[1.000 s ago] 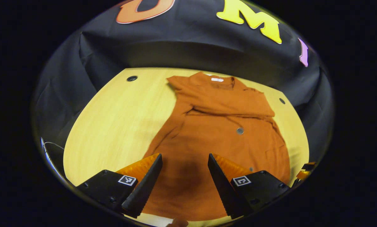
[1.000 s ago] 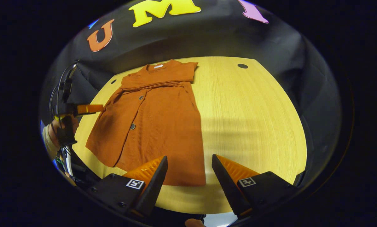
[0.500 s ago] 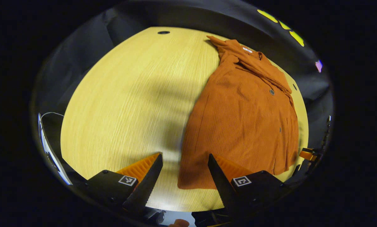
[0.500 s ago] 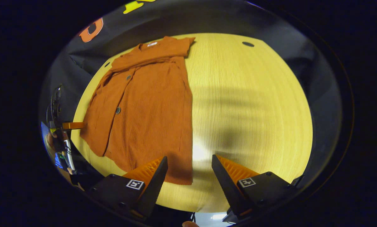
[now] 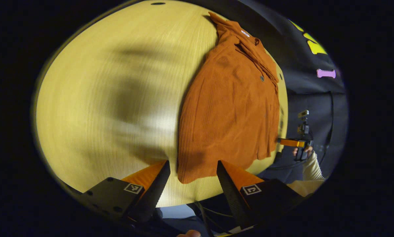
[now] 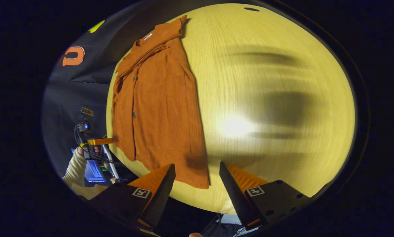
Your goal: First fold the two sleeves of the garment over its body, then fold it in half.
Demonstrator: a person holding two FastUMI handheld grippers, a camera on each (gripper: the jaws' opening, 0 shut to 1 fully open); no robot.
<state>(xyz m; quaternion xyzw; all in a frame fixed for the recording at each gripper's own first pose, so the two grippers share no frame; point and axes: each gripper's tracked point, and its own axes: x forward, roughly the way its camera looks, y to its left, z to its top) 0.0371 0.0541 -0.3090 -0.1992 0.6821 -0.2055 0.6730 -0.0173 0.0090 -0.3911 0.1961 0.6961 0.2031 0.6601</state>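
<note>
A pale wooden desk (image 5: 101, 98) takes up most of the left gripper view, curving from the upper left down to the bottom centre. On it lies the rust-orange garment (image 5: 230, 108), spread flat in the right half of that view, its collar toward the top and its hem near the bottom centre. Both sleeves lie folded across the chest just below the collar. Small dark buttons run down its front.

In the right gripper view the same garment (image 6: 157, 102) sits in the left half of the frame, collar at the upper left, hem at the lower centre, with bare desk (image 6: 276, 98) to its right.

My left tool (image 5: 192, 171) hangs with its fingers spread wide, holding nothing, the hem's corner between the tips. My right tool (image 6: 197, 172) is likewise wide apart and empty, over the opposite hem corner.

At the right edge of the left gripper view, my right hand (image 5: 302, 152) and cream sleeve (image 5: 312, 166) show.
</note>
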